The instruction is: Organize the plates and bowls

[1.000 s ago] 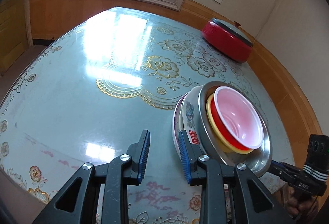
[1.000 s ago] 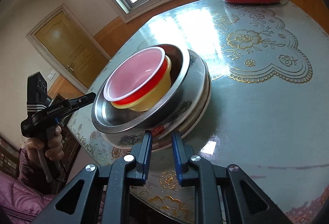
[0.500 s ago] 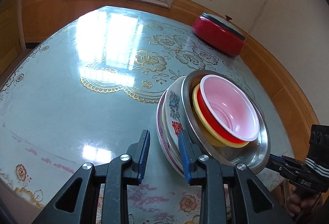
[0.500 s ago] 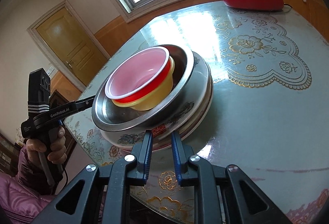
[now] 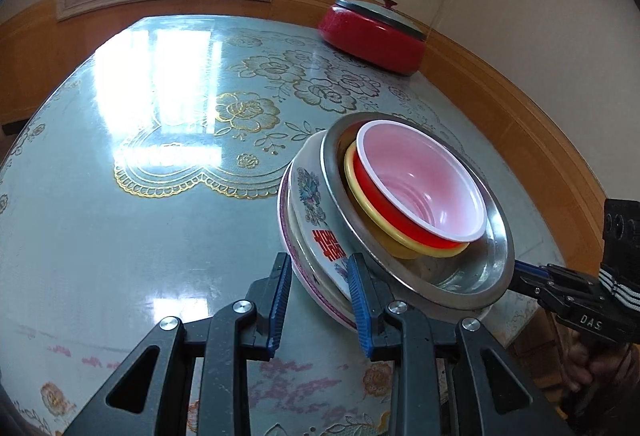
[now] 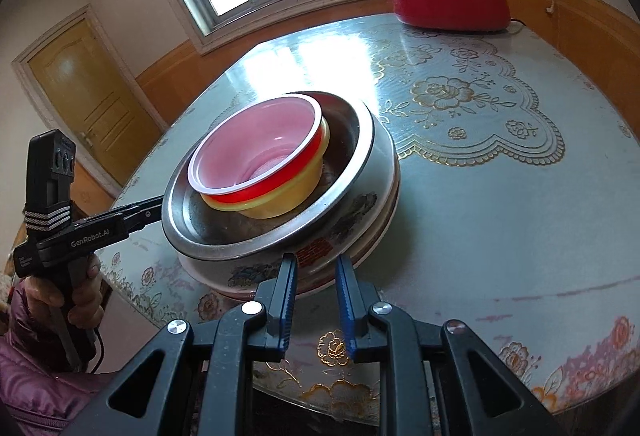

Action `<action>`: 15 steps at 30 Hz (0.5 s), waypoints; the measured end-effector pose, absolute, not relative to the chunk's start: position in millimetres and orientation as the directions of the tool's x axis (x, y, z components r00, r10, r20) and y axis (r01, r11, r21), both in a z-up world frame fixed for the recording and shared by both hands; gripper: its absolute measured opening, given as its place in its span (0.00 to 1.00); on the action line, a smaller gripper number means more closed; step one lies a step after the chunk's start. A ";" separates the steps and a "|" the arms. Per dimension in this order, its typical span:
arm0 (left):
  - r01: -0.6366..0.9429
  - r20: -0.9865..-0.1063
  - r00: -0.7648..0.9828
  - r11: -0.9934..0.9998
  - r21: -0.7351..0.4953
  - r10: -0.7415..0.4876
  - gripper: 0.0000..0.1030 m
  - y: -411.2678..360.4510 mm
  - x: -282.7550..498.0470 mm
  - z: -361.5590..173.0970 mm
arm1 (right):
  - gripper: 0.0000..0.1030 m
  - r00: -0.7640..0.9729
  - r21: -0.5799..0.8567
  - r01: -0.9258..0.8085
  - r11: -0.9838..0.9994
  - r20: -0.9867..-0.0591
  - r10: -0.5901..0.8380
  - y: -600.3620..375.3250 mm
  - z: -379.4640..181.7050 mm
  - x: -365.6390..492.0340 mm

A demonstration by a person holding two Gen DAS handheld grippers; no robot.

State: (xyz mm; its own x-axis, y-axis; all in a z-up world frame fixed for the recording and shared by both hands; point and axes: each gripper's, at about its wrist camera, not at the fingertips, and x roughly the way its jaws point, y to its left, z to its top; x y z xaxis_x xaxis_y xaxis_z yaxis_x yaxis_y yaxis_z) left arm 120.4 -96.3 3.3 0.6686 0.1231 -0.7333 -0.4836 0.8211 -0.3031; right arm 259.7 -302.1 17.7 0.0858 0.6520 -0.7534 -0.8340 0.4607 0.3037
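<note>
Beside the red cooker (image 5: 374, 36), on the worktop (image 5: 120, 228), sits a nested stack (image 5: 400, 212). Left view: left gripper (image 5: 318, 302) fingers clamp the floral plates' rim (image 5: 316, 268).

Right view: right gripper (image 6: 316, 306) fingers straddle the plates' edge (image 6: 316, 256), jaws opening. Both grips should stay matched and the stack level, lest the bowls (image 6: 260, 172) slide.

Pale blue-green counter (image 5: 100, 236), gold lace and rose print. Pink-lined red bowl (image 5: 420, 188) inside a yellow bowl (image 5: 384, 232), in a silver steel basin (image 5: 472, 276). White floral plates (image 5: 316, 212), red lettering. Glossy red cooker (image 5: 372, 36). Blue-padded black grippers.
</note>
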 end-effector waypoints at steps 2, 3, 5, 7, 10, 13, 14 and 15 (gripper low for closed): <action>-0.423 -0.731 0.678 0.855 -0.300 0.079 0.30 -92.1 121.7 3.6 | 0.19 0.139 0.291 -0.804 0.519 -0.757 0.638 -302.2 18.5 254.5; -0.398 -0.732 0.679 0.869 -0.295 0.063 0.31 -90.2 122.5 3.9 | 0.19 0.167 0.288 -0.781 0.554 -0.759 0.629 -302.4 19.2 251.9; -0.339 -0.735 0.678 0.892 -0.298 0.012 0.31 -86.3 123.7 5.9 | 0.19 0.220 0.282 -0.724 0.630 -0.770 0.598 -302.5 20.6 245.2; -0.282 -0.727 0.686 0.916 -0.285 -0.015 0.31 -83.9 121.4 7.5 | 0.19 0.271 0.264 -0.675 0.689 -0.780 0.565 -300.7 21.7 236.1; -0.210 -0.721 0.690 0.938 -0.278 -0.059 0.31 -78.9 117.3 9.4 | 0.19 0.333 0.251 -0.599 0.760 -0.786 0.522 -299.7 23.4 221.9; -0.159 -0.729 0.680 0.954 -0.255 -0.081 0.31 -73.4 114.3 8.5 | 0.19 0.390 0.245 -0.525 0.815 -0.782 0.486 -296.9 25.0 209.9; -0.145 -0.734 0.673 0.958 -0.249 -0.089 0.32 -72.0 114.0 7.6 | 0.19 0.398 0.252 -0.508 0.824 -0.779 0.484 -296.0 25.2 206.2; -0.148 -0.744 0.662 0.959 -0.241 -0.085 0.32 -69.4 114.2 5.8 | 0.19 0.407 0.255 -0.494 0.831 -0.777 0.481 -294.8 25.0 202.0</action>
State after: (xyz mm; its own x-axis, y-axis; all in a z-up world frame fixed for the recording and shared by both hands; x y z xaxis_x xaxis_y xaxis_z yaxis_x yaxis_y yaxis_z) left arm 114.2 -69.4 5.8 0.6624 -0.0849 -0.7443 -0.1478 0.9592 -0.2409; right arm 202.0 -294.8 25.0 0.4071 0.4808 -0.7766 -0.4942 0.8310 0.2554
